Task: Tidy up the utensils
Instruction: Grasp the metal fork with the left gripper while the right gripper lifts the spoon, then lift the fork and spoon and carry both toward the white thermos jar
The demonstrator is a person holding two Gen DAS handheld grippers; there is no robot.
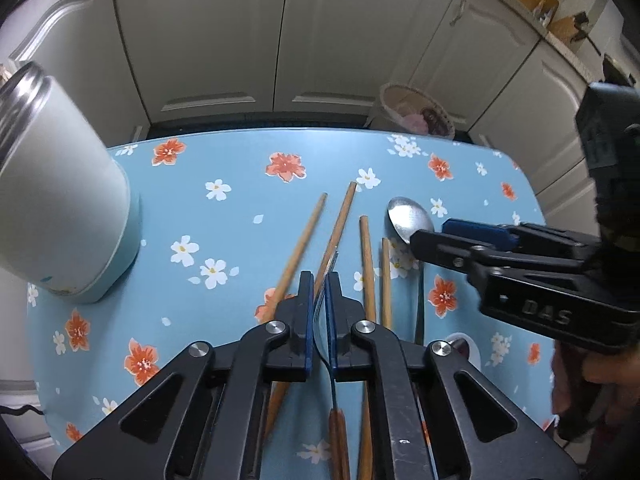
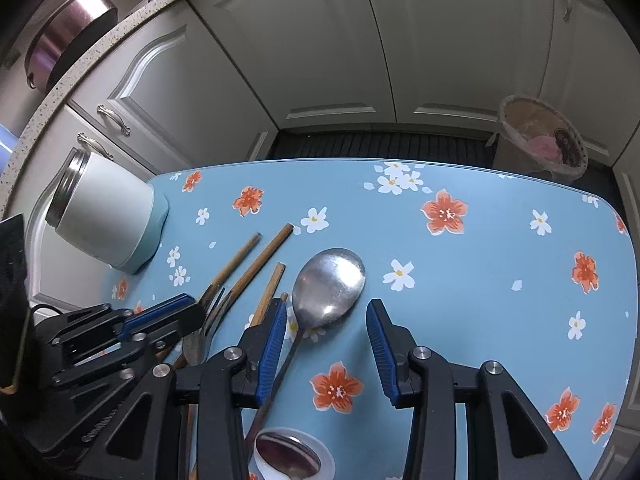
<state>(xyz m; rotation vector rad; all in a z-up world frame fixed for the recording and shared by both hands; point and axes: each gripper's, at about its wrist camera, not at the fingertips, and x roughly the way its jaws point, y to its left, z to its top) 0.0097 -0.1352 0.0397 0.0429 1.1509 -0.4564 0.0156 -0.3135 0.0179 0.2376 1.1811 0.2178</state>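
Several wooden chopsticks lie side by side on the blue flowered table. A metal fork with a wooden handle sits between the pads of my left gripper, which is shut on it. A large steel spoon lies to the right of the chopsticks; it also shows in the left wrist view. My right gripper is open, its jaws over the spoon's neck and bowl. A white canister with a steel rim stands at the table's left.
A small white dish holding a spoon sits at the near edge, under the right gripper. White cabinets run behind the table. A lined bin stands on the floor at the far right. A steel pot is on the counter.
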